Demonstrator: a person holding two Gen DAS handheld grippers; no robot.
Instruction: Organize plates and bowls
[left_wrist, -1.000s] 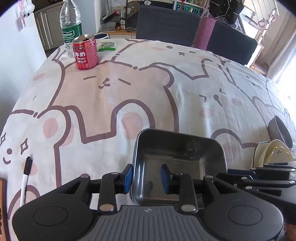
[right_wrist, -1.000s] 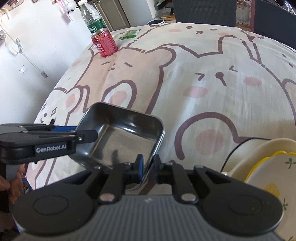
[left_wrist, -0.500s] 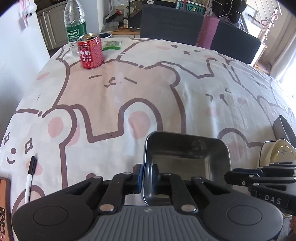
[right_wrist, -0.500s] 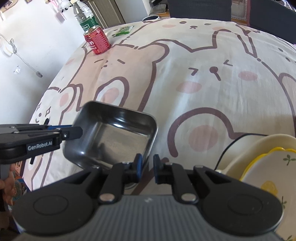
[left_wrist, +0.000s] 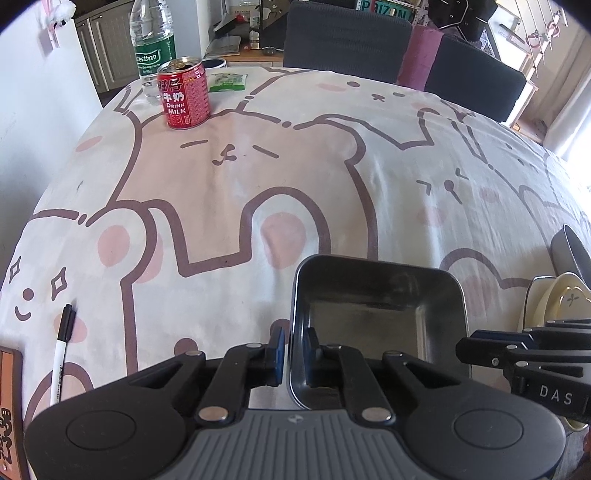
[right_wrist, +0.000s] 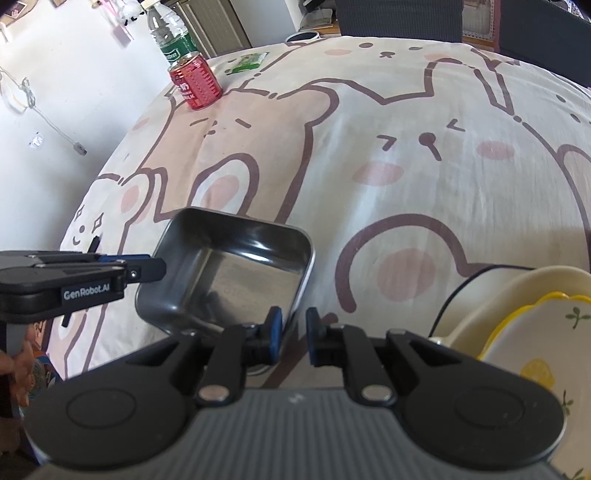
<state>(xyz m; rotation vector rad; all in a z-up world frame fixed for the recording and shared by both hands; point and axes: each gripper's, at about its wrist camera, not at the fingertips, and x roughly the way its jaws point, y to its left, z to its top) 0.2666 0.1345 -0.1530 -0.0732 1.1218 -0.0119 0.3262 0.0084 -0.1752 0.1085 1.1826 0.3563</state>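
A square metal tray (left_wrist: 376, 325) is held above the bear-print tablecloth (left_wrist: 258, 177). My left gripper (left_wrist: 293, 350) is shut on the tray's left rim. In the right wrist view the tray (right_wrist: 229, 273) hangs tilted from the left gripper (right_wrist: 147, 267). My right gripper (right_wrist: 294, 330) has its pads slightly apart on either side of the tray's right rim, with a small gap showing. Cream plates stand upright in a black rack at the right: a large cream plate (right_wrist: 491, 302) and a yellow-rimmed flower plate (right_wrist: 539, 354).
A red milk can (left_wrist: 183, 98), a water bottle (left_wrist: 153, 44) and a green packet (left_wrist: 227, 81) stand at the far left of the table. A marker pen (left_wrist: 61, 354) lies at the near left. Dark chairs (left_wrist: 347, 37) are behind the table. A grey bowl (left_wrist: 570, 254) stands at the rack.
My left gripper has closed on the tray's left rim. My right gripper's pads have opened slightly off the tray's right rim. The tray has shifted a little to the left.
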